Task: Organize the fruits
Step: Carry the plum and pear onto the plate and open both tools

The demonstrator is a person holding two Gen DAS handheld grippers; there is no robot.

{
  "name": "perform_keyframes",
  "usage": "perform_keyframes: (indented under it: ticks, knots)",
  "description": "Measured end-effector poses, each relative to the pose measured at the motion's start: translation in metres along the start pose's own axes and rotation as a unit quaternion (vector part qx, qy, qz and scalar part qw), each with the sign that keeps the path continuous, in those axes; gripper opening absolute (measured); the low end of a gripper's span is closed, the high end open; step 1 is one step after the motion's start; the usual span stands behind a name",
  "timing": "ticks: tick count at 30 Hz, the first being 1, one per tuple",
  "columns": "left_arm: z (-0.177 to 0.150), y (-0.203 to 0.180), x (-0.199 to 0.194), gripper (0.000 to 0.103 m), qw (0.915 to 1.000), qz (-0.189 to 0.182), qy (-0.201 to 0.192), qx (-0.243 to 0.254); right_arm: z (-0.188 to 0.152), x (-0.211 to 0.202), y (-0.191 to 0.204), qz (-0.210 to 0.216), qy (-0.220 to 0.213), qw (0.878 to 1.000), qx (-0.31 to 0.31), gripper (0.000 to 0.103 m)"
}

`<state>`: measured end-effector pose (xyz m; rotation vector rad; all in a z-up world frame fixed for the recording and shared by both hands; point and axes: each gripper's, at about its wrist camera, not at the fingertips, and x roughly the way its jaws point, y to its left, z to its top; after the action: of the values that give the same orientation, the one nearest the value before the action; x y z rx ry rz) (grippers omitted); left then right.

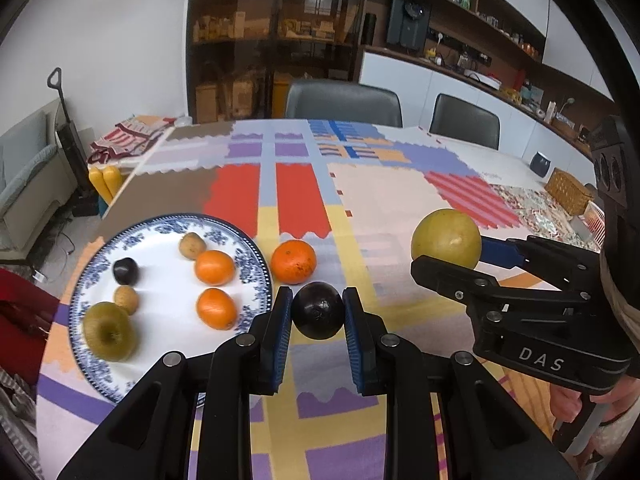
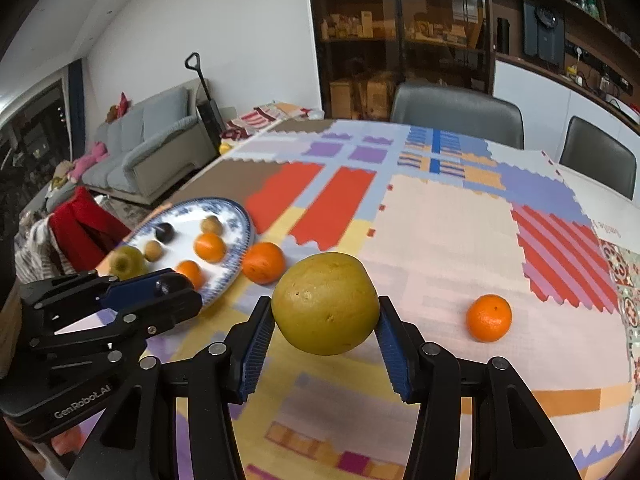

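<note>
My left gripper (image 1: 318,312) is shut on a dark round fruit (image 1: 318,311) just right of the blue-and-white plate (image 1: 160,304). The plate holds two oranges (image 1: 215,267), a green apple (image 1: 109,332), a small dark fruit (image 1: 125,271) and two small brown fruits (image 1: 192,245). An orange (image 1: 293,261) lies on the cloth beside the plate's rim. My right gripper (image 2: 326,320) is shut on a large yellow-green fruit (image 2: 326,303), held above the cloth; it also shows in the left wrist view (image 1: 446,240). Another orange (image 2: 489,317) lies on the cloth to the right.
A patchwork tablecloth (image 2: 440,232) covers the table. Two grey chairs (image 1: 344,104) stand at the far side. A wicker basket (image 1: 568,190) and a dark jar (image 1: 541,163) stand at the far right. A sofa (image 2: 152,140) is off the table's left.
</note>
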<state>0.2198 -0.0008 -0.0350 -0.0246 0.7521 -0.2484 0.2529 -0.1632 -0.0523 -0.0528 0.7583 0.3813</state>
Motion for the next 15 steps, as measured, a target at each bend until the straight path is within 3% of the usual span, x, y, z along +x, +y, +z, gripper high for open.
perform_keyframes:
  ticks: [8,11,15]
  knots:
    - [-0.005,0.013,-0.036,0.025,0.9994,0.018,-0.029,0.001,0.006,-0.028,0.028,0.016,-0.029,0.999,-0.016,0.051]
    - [-0.007,0.021,-0.047,0.025,0.9989,0.027,-0.038,-0.002,0.009,-0.038,0.042,0.022,-0.047,0.998,-0.025,0.041]
    - [-0.014,0.034,-0.049,0.025,0.9985,0.044,-0.026,-0.017,0.014,-0.040,0.061,0.020,-0.062,0.996,-0.057,0.039]
